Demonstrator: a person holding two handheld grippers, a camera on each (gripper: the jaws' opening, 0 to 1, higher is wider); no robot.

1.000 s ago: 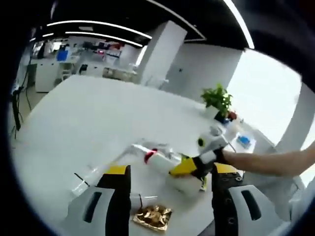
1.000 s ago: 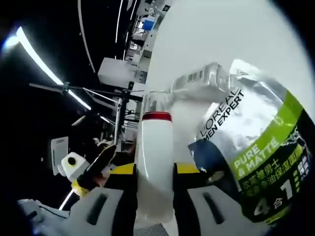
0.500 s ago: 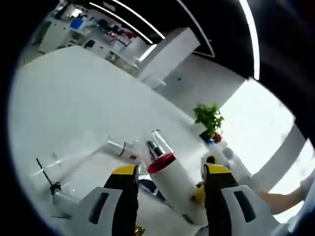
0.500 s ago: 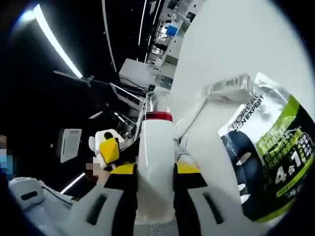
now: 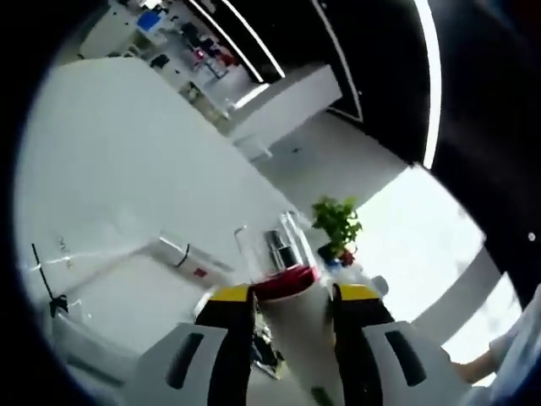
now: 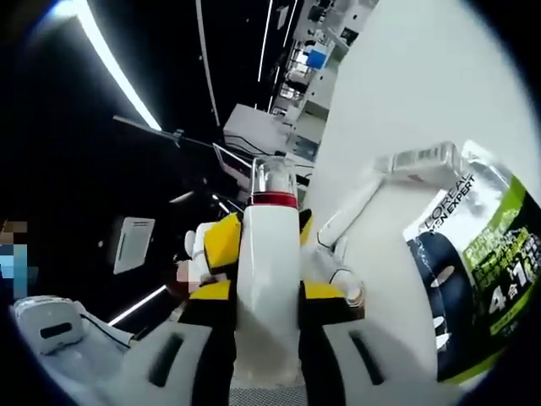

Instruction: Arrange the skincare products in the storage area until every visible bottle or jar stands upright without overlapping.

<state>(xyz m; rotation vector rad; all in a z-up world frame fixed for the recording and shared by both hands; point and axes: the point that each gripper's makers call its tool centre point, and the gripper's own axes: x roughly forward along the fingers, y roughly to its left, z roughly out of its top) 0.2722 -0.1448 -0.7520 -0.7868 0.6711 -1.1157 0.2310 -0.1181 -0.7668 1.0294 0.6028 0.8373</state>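
Looking along my left claw (image 5: pixel 292 296), I see a white bottle (image 5: pixel 296 317) with a red band and clear cap between its yellow-tipped jaws — contact unclear. A small tube (image 5: pixel 190 258) lies on the white worktop (image 5: pixel 110 169) (potted plant (image 5: pixel 336 224) behind).

One tall white bottle with a red band and clear cap (image 6: pixel 269 279) at the view's centre. One silver, dark blue and green L'Oréal Men Expert refill pouch (image 6: pixel 469 279) at three o'clock. One slim white tube with a dark collar (image 5: pixel 190 258) at nine o'clock. One green potted plant (image 5: pixel 337 224) at two o'clock.
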